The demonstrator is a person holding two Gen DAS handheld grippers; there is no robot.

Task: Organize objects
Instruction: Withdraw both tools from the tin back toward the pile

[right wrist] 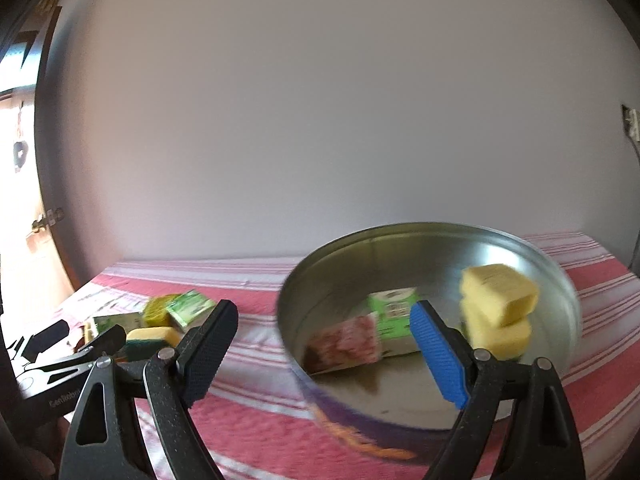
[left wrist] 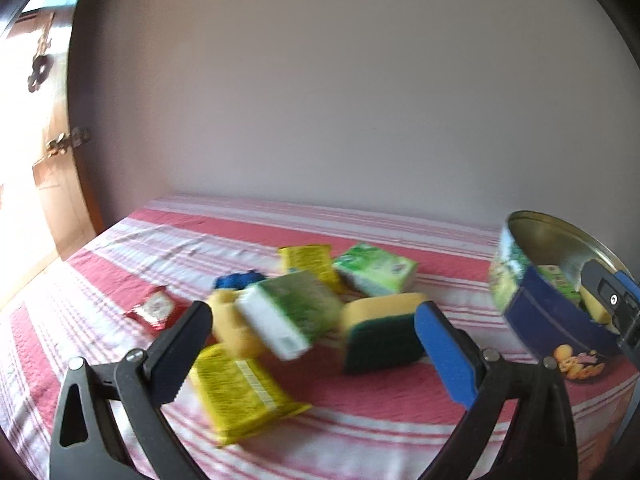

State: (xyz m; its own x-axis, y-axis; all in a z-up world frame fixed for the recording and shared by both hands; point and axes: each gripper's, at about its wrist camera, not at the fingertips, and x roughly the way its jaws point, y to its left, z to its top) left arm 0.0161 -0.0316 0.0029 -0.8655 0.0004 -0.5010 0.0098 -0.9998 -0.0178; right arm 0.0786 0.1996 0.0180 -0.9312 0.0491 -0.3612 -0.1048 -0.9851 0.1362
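In the left wrist view my left gripper (left wrist: pixel 312 312) stands open above a blurred pile on the striped cloth: a green and white box (left wrist: pixel 292 312), a yellow sponge (left wrist: pixel 232 328), a yellow packet (left wrist: pixel 240 392) and a green-backed sponge (left wrist: pixel 380 328). Nothing is pressed between its pads. In the right wrist view my right gripper (right wrist: pixel 322 308) is open at the round metal tin (right wrist: pixel 560 280); the blue finger is over the inside, the black one outside the rim. Inside lie a pink box (right wrist: pixel 344 344), a green box (right wrist: pixel 392 308) and two yellow sponges (right wrist: pixel 496 296).
Another green box (left wrist: pixel 376 268), a second yellow packet (left wrist: pixel 308 260), a blue item (left wrist: pixel 240 280) and a red sachet (left wrist: pixel 156 308) lie further back on the red-and-white cloth (left wrist: pixel 360 392). A plain wall stands behind; a wooden door (left wrist: pixel 60 200) is at the left.
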